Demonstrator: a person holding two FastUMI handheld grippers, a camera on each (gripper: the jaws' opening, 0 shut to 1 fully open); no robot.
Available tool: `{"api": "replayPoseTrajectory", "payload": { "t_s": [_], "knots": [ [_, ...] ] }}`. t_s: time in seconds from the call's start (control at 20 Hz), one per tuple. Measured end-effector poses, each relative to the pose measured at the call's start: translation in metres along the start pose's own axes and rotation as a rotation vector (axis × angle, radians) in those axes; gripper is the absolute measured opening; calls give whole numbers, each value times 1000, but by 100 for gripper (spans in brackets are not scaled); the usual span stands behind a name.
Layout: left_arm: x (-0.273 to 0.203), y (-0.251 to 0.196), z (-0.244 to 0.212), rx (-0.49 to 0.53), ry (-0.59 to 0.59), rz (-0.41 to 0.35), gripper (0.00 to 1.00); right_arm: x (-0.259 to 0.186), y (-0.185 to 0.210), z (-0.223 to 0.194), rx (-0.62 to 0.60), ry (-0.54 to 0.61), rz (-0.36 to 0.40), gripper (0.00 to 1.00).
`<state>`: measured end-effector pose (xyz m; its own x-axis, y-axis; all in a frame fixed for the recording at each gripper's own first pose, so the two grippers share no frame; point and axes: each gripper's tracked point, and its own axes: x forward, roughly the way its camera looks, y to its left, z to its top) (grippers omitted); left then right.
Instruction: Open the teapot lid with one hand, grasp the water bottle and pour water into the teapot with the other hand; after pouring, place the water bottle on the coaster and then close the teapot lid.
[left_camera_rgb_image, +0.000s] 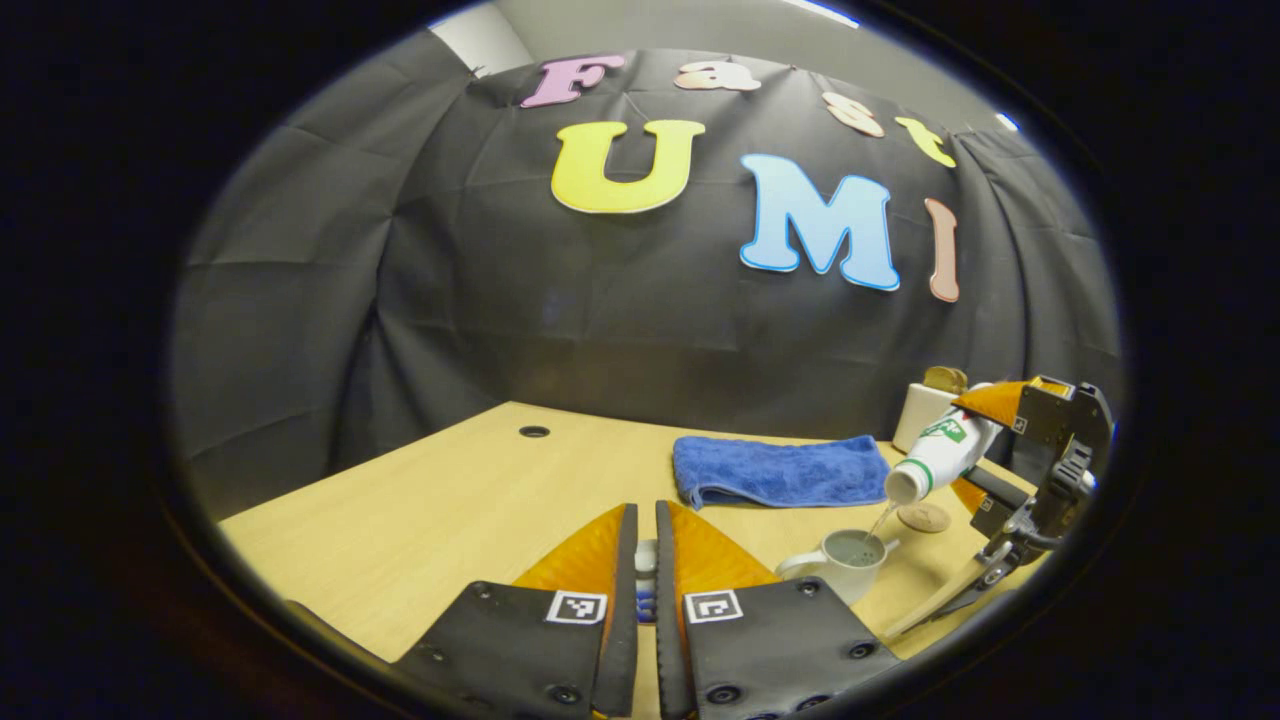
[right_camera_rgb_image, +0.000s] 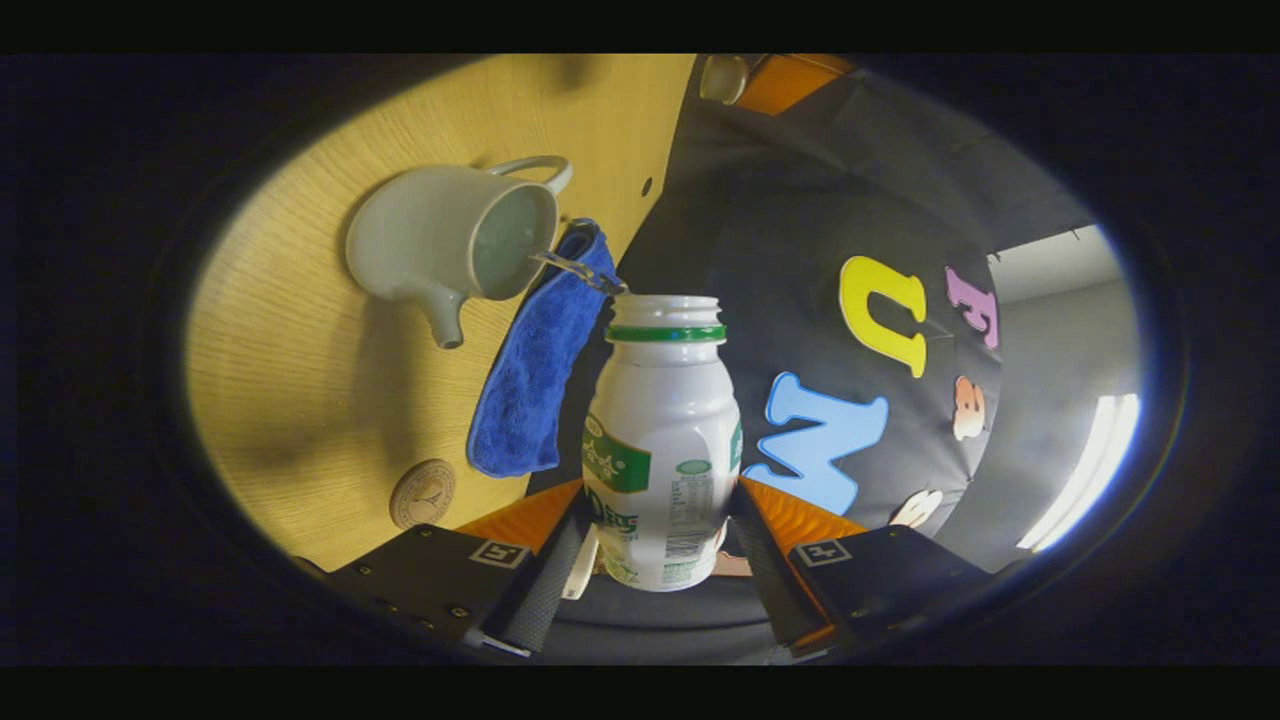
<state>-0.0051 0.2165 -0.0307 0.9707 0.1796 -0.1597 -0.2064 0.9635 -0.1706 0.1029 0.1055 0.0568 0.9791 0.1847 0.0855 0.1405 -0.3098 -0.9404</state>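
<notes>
My right gripper (right_camera_rgb_image: 660, 490) is shut on a white water bottle (right_camera_rgb_image: 662, 440) with a green neck ring and no cap. In the left gripper view the bottle (left_camera_rgb_image: 940, 455) tilts mouth down in the right gripper (left_camera_rgb_image: 975, 445), and a thin stream of water (left_camera_rgb_image: 880, 520) falls into the open white teapot (left_camera_rgb_image: 850, 560). The teapot (right_camera_rgb_image: 455, 245) holds water. My left gripper (left_camera_rgb_image: 645, 515) is held off to the teapot's left, pinching a small white piece, the teapot lid (left_camera_rgb_image: 645, 560), largely hidden by the fingers. A round cork coaster (left_camera_rgb_image: 922, 517) lies bare just behind the teapot.
A folded blue towel (left_camera_rgb_image: 780, 470) lies on the wooden table (left_camera_rgb_image: 450, 510) behind the teapot. A white holder with a brown top (left_camera_rgb_image: 925, 410) stands at the back right. A cable hole (left_camera_rgb_image: 534, 431) sits far left. The black cloth wall closes off the back.
</notes>
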Motion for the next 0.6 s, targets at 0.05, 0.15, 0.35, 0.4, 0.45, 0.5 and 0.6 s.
{"api": "replayPoseTrajectory", "payload": {
  "t_s": [0.05, 0.15, 0.35, 0.4, 0.45, 0.5, 0.6],
  "knots": [
    [1, -1, 0, 0, 1, 1, 11, 0, -1, 2, -5, -1, -1, 81],
    [1, 0, 0, -1, 2, 2, 16, 1, -2, 4, -19, -4, -4, 81],
    [2, 1, 1, -1, 3, 2, 15, 5, -4, 6, -41, -11, -6, 81],
    [1, 2, 1, -1, 2, 2, 15, 4, -4, 7, -44, -14, -5, 81],
    [1, 1, 0, -1, 3, 2, 19, 3, -5, 9, -50, -18, -4, 81],
    [2, 1, 1, -1, 3, 2, 18, 2, -6, 11, -57, -22, -4, 81],
    [1, 2, 1, -1, 3, 2, 19, 1, -6, 14, -73, -27, -6, 81]
  ]
}}
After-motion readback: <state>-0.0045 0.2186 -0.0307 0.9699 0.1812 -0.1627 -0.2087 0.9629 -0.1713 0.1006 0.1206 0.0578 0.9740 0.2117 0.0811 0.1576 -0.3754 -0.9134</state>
